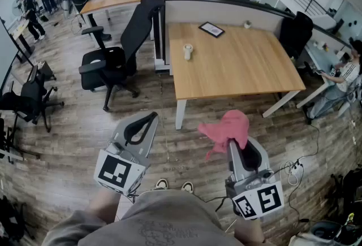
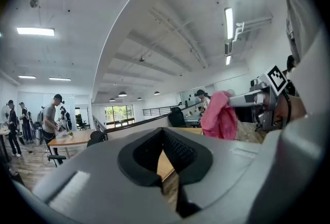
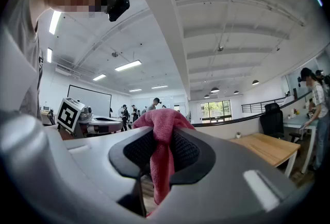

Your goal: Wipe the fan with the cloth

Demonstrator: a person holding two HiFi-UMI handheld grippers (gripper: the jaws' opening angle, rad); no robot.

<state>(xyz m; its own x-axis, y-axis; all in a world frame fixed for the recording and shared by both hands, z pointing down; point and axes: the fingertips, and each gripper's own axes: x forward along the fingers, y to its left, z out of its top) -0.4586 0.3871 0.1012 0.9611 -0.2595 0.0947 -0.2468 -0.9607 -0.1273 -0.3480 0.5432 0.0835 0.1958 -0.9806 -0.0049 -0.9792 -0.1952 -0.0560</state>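
A pink cloth (image 1: 229, 128) hangs from my right gripper (image 1: 233, 143), which is shut on it and held level in front of the person. In the right gripper view the cloth (image 3: 162, 166) drapes over and down between the closed jaws. My left gripper (image 1: 151, 119) is held level at the left, shut with nothing in it. The left gripper view also shows the cloth (image 2: 219, 115) on the right gripper (image 2: 246, 98). A small white object (image 1: 188, 51) stands on the wooden desk (image 1: 237, 69) ahead; I cannot tell whether it is the fan.
A dark flat frame (image 1: 211, 29) lies at the desk's far side. A black office chair (image 1: 113, 64) stands left of the desk, by a partition (image 1: 226, 7). Cables and a power strip (image 1: 291, 170) lie on the wood floor at right. People work at other desks.
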